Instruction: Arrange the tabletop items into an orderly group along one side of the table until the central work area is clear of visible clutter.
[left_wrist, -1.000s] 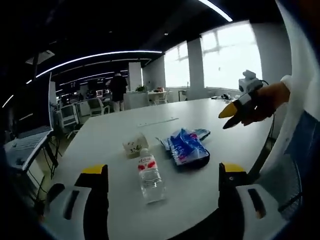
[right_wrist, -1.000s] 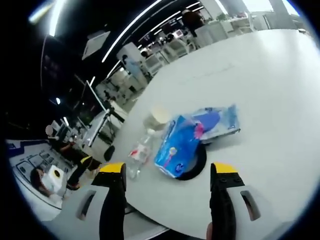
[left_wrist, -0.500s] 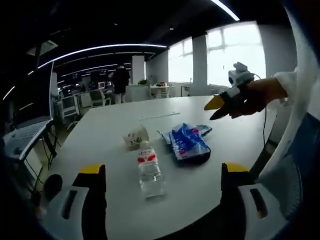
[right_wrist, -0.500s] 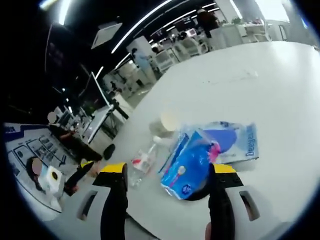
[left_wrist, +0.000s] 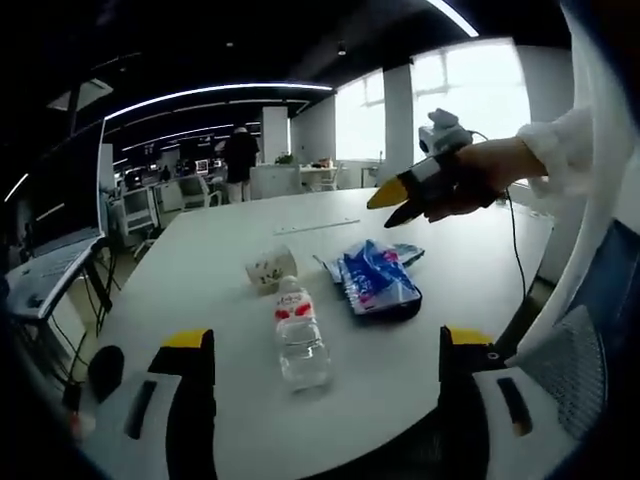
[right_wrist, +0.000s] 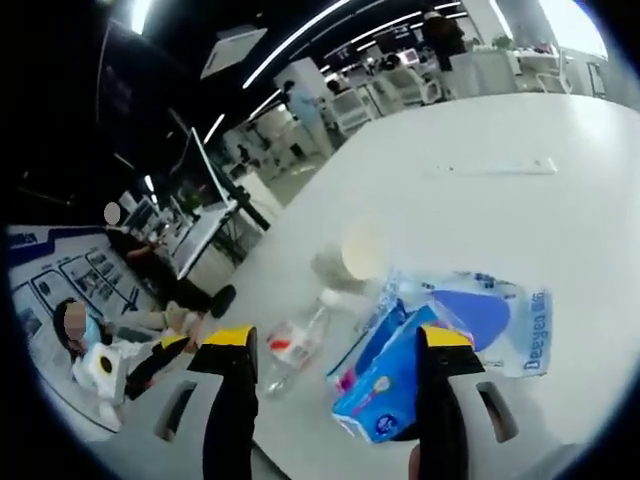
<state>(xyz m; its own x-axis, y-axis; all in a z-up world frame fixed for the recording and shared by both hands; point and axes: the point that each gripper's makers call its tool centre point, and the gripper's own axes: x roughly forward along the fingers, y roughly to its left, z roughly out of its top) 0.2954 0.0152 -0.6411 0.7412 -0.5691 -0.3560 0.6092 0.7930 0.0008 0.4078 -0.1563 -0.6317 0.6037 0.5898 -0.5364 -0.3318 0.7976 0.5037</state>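
On the white table (left_wrist: 200, 260) a clear water bottle (left_wrist: 298, 342) with a red label lies on its side. Just beyond it a paper cup (left_wrist: 268, 270) is tipped over. To the right a blue packet (left_wrist: 372, 282) rests on a dark round object (left_wrist: 402, 306), with a flat blue-and-clear packet (left_wrist: 406, 256) behind. My left gripper (left_wrist: 325, 338) is open at the near edge, short of the bottle. A hand holds my right gripper (left_wrist: 398, 200) in the air beyond the packets. In the right gripper view that gripper (right_wrist: 338, 338) is open above the bottle (right_wrist: 292, 345), the cup (right_wrist: 358, 255) and the blue packet (right_wrist: 392, 378).
A thin white strip (left_wrist: 318, 227) lies farther along the table. A laptop (left_wrist: 50, 272) sits on a desk to the left. A mesh chair (left_wrist: 575, 360) stands at the near right. Desks, chairs and a standing person (left_wrist: 238, 165) fill the room behind.
The hand has carried my right gripper leftward and farther over the table, above the packets. The items on the table have not moved.
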